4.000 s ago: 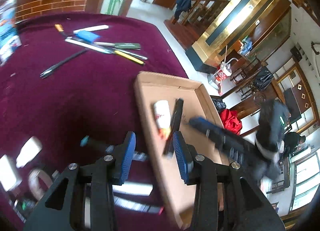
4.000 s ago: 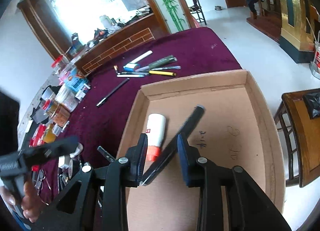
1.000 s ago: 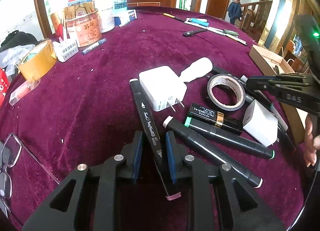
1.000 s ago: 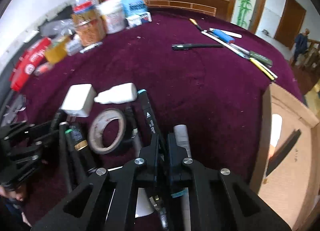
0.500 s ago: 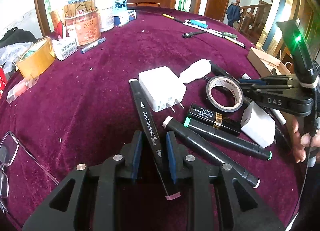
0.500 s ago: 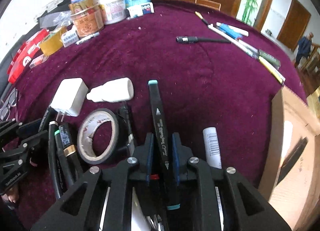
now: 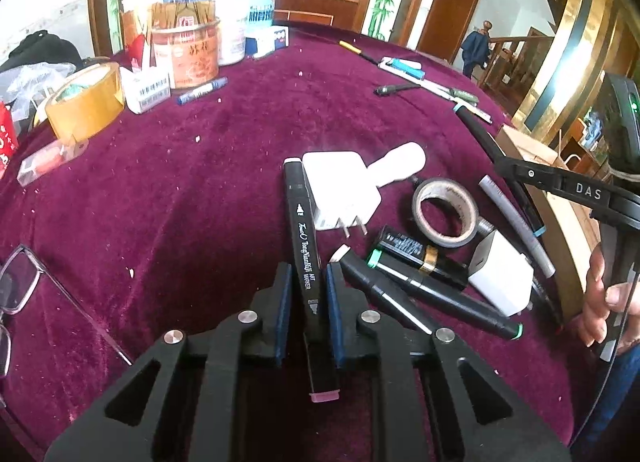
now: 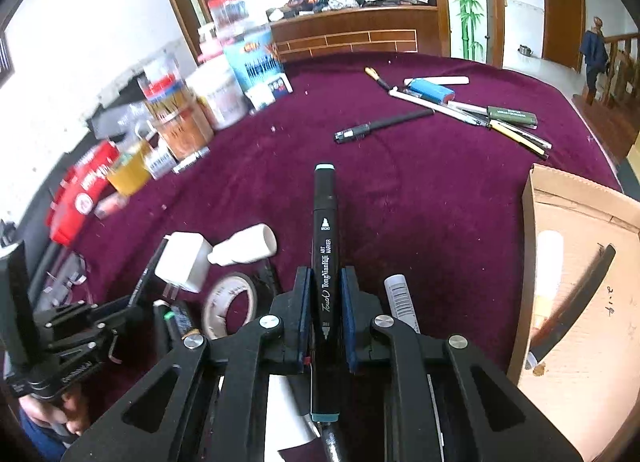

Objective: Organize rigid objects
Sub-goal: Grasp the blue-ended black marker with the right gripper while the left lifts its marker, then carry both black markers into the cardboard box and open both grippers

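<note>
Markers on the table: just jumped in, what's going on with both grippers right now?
Each gripper is shut on a black art marker. The left gripper holds the pink-capped marker over the clutter beside the white charger. The right gripper holds the teal-capped marker above the maroon cloth. The cardboard box to its right already holds two items.

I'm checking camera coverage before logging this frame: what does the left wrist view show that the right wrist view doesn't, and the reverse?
Only the left wrist view shows the wire-framed eyeglasses at the table edge and the pink-capped black art marker clamped in the left gripper.

Only the right wrist view shows the inside of the brown cardboard box, holding a white tube and a black pen, and the teal-capped black art marker clamped in the right gripper.

Both show the white plug adapter, the grey tape roll and the maroon tablecloth.
</note>
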`<state>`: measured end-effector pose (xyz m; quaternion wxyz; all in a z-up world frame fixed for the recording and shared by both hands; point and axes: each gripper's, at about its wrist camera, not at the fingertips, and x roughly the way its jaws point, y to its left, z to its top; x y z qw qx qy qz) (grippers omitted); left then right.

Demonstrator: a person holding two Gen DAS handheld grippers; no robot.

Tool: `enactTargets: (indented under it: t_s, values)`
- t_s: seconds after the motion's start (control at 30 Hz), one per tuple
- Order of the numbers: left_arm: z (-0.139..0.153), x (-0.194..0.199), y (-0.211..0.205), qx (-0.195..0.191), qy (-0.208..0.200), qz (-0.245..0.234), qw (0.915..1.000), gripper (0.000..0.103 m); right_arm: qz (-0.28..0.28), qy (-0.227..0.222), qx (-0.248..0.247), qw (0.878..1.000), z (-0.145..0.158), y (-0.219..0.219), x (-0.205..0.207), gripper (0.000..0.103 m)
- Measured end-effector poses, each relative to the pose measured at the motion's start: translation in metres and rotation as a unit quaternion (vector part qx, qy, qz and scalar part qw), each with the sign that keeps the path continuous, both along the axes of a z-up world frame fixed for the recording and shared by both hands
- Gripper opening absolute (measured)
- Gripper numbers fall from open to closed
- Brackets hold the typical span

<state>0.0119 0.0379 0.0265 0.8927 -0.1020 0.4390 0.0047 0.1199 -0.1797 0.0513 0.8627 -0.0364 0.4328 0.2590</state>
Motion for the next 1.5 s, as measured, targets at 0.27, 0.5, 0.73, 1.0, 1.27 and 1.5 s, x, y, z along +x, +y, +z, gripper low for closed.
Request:
enactTargets:
  t_s: [0.27,0.5,0.73,1.0,1.27,1.5]
  values:
    - [0.016,-0.006,-0.006,-0.001,-0.013,0.002,0.9999,0.012,-0.012,0.001,0.038,0.999,0.013,-0.019,0.001,0.013]
    - [0.036,-0.009,-0.025,0.001,-0.032,-0.02,0.9993,0.012,-0.033,0.0,0.067,0.997,0.024,-0.041,0.003,0.013]
    - [0.056,0.002,-0.057,-0.017,-0.04,-0.054,0.9976,0.012,-0.079,-0.01,0.116,0.99,0.048,-0.086,0.001,0.013]
    - [0.079,0.041,-0.132,-0.064,-0.045,-0.11,0.9909,0.012,-0.174,-0.018,0.15,0.973,0.057,-0.169,0.009,0.013]
    - [0.071,0.082,-0.218,-0.094,-0.025,-0.171,0.9806,0.012,-0.252,0.02,0.109,0.961,0.033,-0.215,0.028,0.013]
    - [0.049,0.099,-0.272,-0.094,0.017,-0.212,0.9726,0.012,-0.28,0.042,0.067,0.957,0.017,-0.235,0.037,0.013]
